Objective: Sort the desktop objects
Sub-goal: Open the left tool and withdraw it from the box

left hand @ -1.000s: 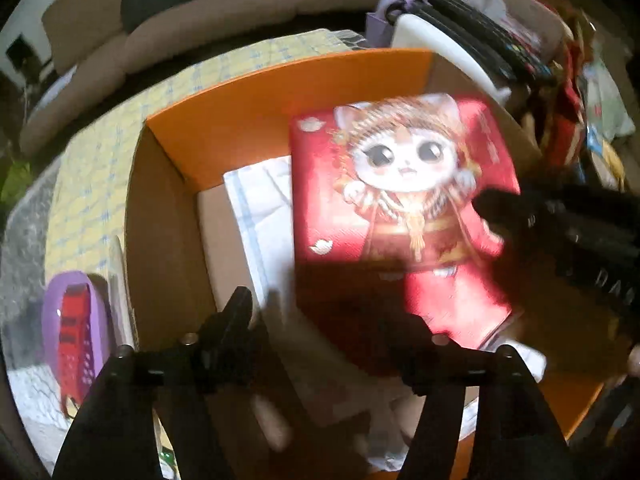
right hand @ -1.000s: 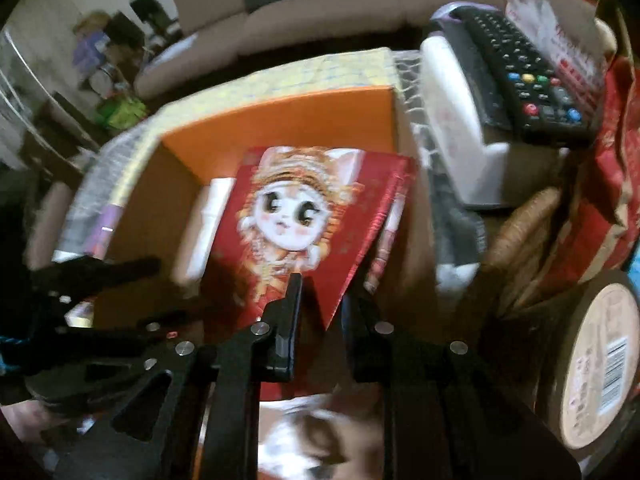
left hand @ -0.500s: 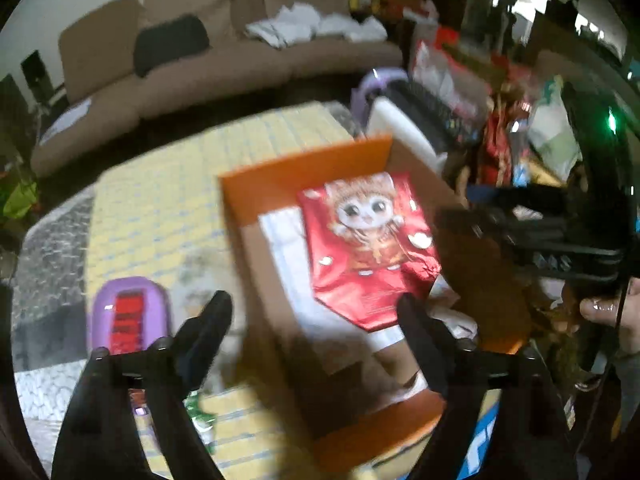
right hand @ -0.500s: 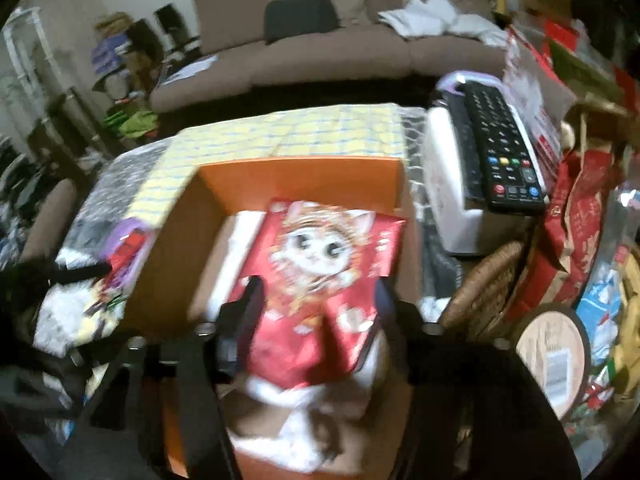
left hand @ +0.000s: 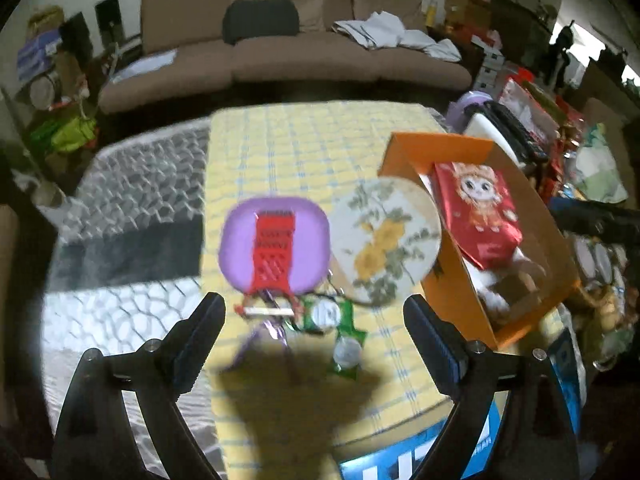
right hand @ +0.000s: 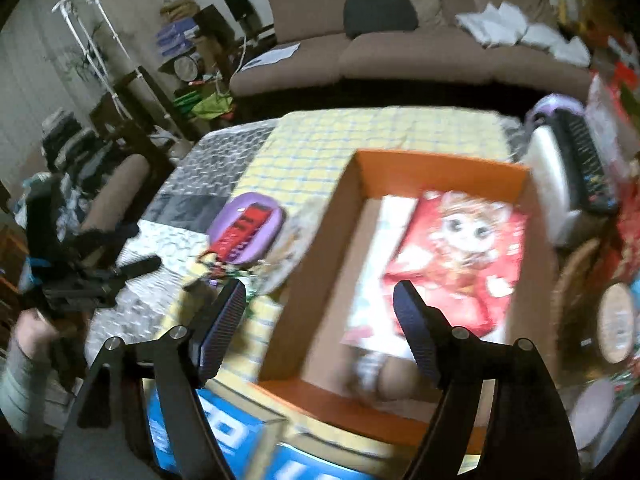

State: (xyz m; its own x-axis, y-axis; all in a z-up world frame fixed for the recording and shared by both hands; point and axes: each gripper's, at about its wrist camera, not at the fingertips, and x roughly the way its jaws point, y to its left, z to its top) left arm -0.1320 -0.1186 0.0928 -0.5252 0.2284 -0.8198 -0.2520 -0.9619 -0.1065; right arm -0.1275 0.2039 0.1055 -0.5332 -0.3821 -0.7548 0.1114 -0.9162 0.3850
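Observation:
The red cat-print packet lies flat inside the orange box, on top of white paper. My left gripper hangs above the yellow checked cloth, its jaws still opening with nothing between them. Beneath it lie a purple oval case with a red insert, a round flower-print fan and green sachets. My right gripper hovers over the box's near left wall, jaws opening and empty.
A black remote rests on a white device right of the box, beside a wicker basket and cluttered packets. A blue carton sits at the table's near edge. The brown sofa stands behind. A hand holds the left gripper.
The right gripper let go of the red packet, which now lies in the box. Both grippers opened, rose and drew back; the left one swung left, over the purple case and fan.

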